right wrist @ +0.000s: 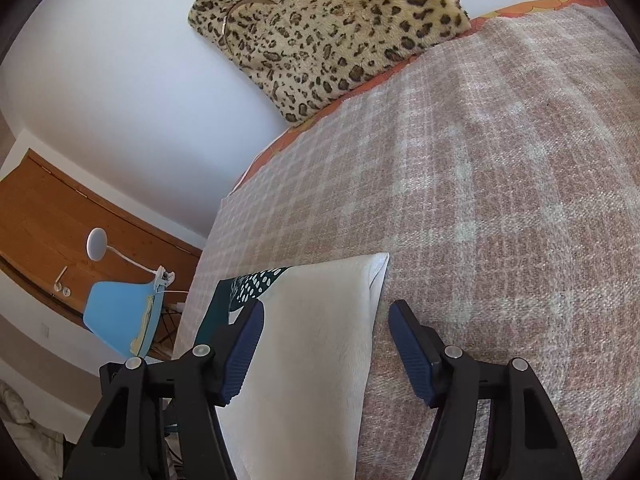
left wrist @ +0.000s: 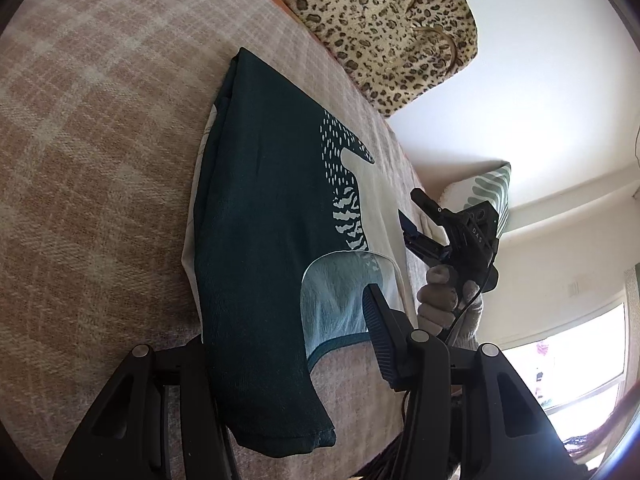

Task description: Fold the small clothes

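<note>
A small dark teal and cream garment (left wrist: 264, 220) with a white dotted print lies partly folded on the plaid blanket (left wrist: 100, 160). My left gripper (left wrist: 288, 320) is open and straddles the near teal edge; only its right finger (left wrist: 380, 332) shows, the left one is hidden under the cloth. My right gripper (left wrist: 416, 220), held in a gloved hand, is open beside the garment's cream side. In the right wrist view my right gripper (right wrist: 324, 320) is open, its pads either side of the cream part (right wrist: 312, 340) of the garment, just above it.
A leopard-print bag (left wrist: 392, 28) lies at the far end of the bed against the white wall, also in the right wrist view (right wrist: 320, 28). A leaf-print pillow (left wrist: 488, 192) lies beyond the right gripper. A blue chair (right wrist: 120, 320) and a white lamp (right wrist: 98, 244) stand beside the bed.
</note>
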Motion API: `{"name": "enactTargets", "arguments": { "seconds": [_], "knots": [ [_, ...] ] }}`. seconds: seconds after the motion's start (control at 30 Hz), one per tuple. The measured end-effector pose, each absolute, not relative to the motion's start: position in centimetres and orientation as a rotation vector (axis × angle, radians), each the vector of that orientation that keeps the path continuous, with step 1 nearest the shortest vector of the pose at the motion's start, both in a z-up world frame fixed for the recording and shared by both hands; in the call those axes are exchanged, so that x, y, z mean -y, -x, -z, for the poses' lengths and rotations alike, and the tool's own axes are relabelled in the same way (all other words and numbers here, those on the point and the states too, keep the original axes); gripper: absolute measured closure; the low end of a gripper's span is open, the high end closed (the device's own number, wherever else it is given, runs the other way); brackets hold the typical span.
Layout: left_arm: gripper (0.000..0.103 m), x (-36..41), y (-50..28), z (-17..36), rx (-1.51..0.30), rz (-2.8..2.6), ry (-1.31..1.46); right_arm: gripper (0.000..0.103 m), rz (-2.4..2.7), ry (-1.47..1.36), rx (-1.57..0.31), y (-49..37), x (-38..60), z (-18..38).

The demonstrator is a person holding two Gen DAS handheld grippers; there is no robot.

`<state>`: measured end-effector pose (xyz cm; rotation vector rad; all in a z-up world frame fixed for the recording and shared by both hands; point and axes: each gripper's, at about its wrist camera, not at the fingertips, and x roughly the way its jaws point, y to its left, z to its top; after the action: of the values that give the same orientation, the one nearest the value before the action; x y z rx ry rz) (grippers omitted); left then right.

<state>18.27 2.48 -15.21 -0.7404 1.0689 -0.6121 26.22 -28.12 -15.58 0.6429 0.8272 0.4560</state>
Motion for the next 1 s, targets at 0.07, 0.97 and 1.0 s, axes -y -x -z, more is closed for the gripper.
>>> {"name": "enactTargets", "arguments": {
  "seconds": [0.07, 0.97, 1.0],
  "knots": [
    [0.055, -2.1, -18.4, 15.2, -1.072, 0.620, 0.742, 0.041, -0.479, -0.644, -0.827, -26.4, 27.9, 15.8],
    [0.099, 1.4, -18.4, 12.8, -0.949, 0.542, 0.363, 0.101, -0.453, -0.543, -0.884, -27.7, 23.8, 14.6],
    [0.099, 1.6, -18.3, 12.7, -0.943, 0.537, 0.335, 0.101, -0.447, -0.539, -0.882, -27.6, 23.8, 14.5]
  ]
}}
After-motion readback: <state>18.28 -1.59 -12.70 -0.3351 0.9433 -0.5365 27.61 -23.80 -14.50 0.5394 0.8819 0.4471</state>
